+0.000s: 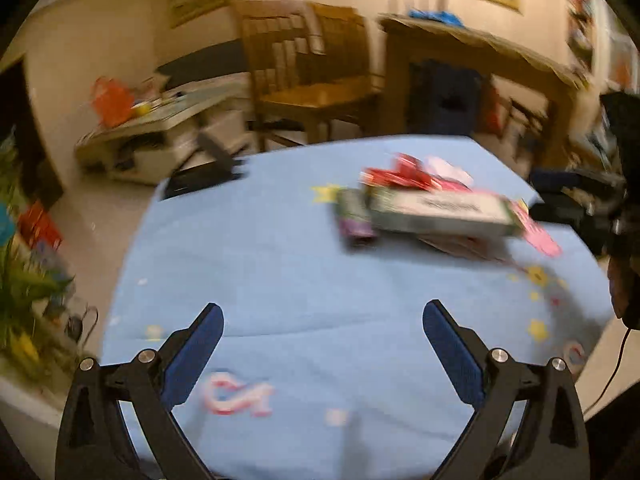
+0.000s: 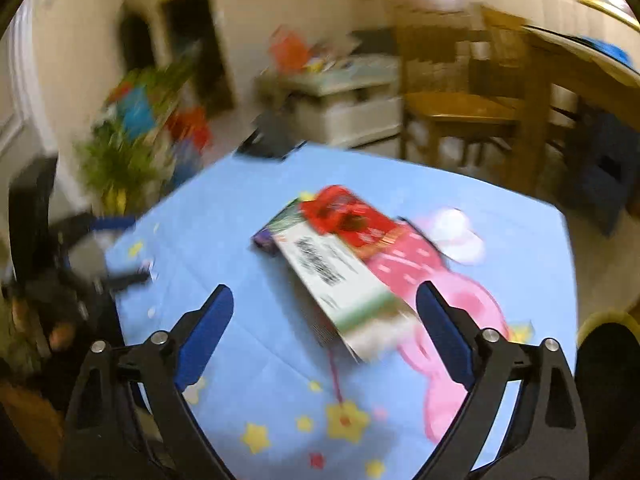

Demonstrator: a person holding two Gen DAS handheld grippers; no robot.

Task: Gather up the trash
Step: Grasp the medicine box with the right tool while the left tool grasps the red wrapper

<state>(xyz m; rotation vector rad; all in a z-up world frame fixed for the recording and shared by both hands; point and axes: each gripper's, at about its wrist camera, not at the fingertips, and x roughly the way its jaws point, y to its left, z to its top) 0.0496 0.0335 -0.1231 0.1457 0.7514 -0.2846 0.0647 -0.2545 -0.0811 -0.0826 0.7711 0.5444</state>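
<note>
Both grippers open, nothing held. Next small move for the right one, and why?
Probably ease the right gripper forward and down so its open jaws straddle the near end of the green-and-white box. That box lies on top of the trash pile on the blue tablecloth, closest to this gripper, with a red wrapper at its far end. The left gripper is farther off.

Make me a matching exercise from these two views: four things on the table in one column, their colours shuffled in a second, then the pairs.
Things:
1. box
2. wrapper
3. tablecloth
4. crumpled paper

Colours:
A. light blue
B. red
C. white and green with black print
D. pale white-pink

Pairs: 1-C, 2-B, 3-A, 4-D
</note>
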